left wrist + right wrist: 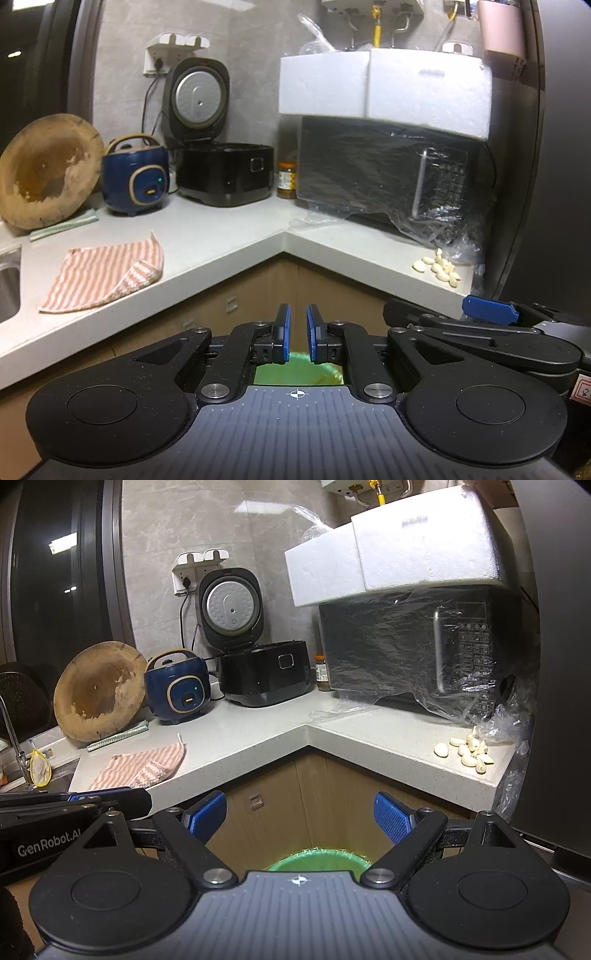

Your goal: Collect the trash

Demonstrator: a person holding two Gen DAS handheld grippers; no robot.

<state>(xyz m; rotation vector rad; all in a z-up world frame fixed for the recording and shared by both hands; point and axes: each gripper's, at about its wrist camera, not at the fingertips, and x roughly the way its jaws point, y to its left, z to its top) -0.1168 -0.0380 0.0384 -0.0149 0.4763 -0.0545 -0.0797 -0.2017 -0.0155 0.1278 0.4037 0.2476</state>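
Kitchen corner with a pale L-shaped tabletop (221,243) over wooden cabinet fronts, grey tiled wall behind.

Left wrist view:
- Left claw (298,314): found with blue pads drawn together, only a thin slit between them, nothing clamped.
- Trash bin (295,373) with green liner: located at 6 o'clock, directly below the closed pads, on the floor in front of the cabinets and mostly hidden by the claw body.
- Striped cloth (103,273): laid crumpled on the tabletop at 9 o'clock, one corner folded over.
- Round wooden board (48,173): leaned upright at 10 o'clock, just beside a blue rice cooker (135,177).
- Black rice cooker (225,173): placed at 11 o'clock, lid raised.
- Small jar (287,181): stood at 12 o'clock, between the black cooker and a microwave (388,177) wrapped in clear plastic.
- White foam box (384,85): rested on top of the microwave.
- Garlic cloves (439,267): heaped on the tabletop at 3 o'clock, near the edge, in front of the microwave.

Right wrist view:
- Right claw (300,808): found with pads spread wide apart, nothing between them.
- Green-lined bin rim seen at 6 o'clock, below the open pads and well apart from them.
- Left claw seen at 9 o'clock, alongside.
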